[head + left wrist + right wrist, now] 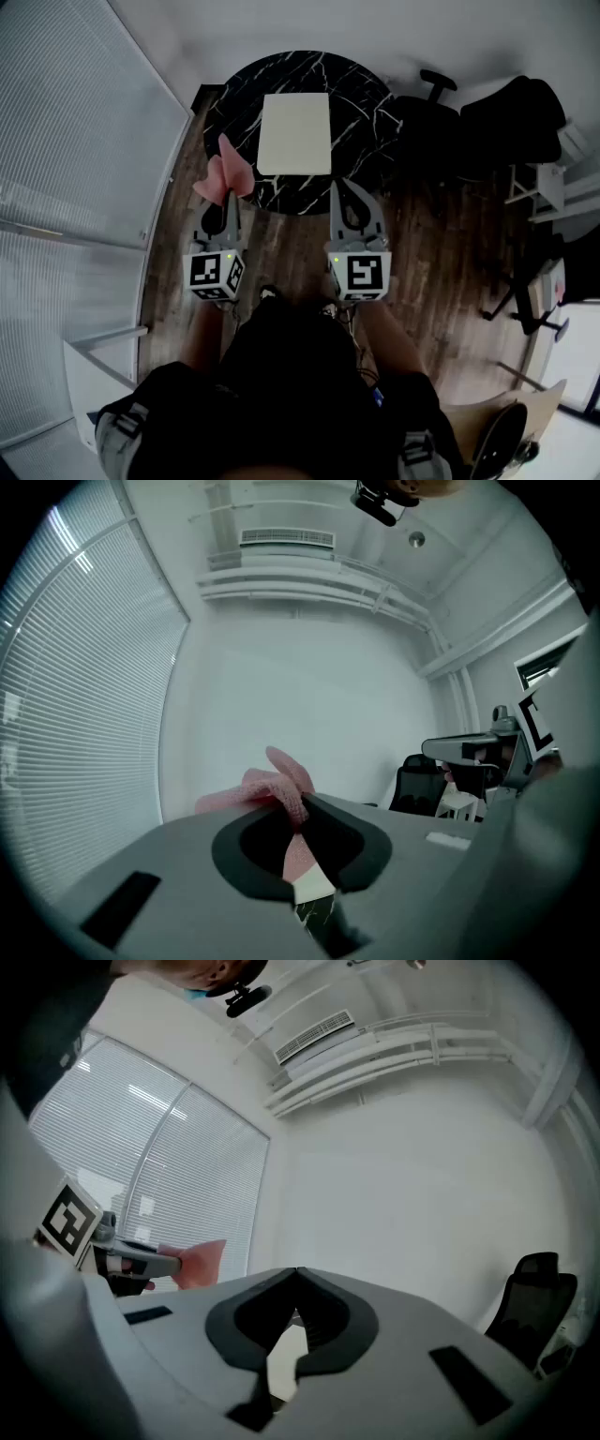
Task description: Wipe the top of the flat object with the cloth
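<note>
The pink cloth (223, 176) is pinched tight in the left claw (229, 201), just left of the white flat object (294, 133) on the tabletop (367, 98). The right claw (338, 187) is closed and holds nothing.

An office: black swivel chairs (511, 122) at upper right, slatted window blinds (75, 141) left, ceiling air vent (286, 538).

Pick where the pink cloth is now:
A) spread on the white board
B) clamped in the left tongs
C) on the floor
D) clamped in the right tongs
B: the cloth sits pinched in the shut left tongs, held to the side of the board and not on it.
</note>
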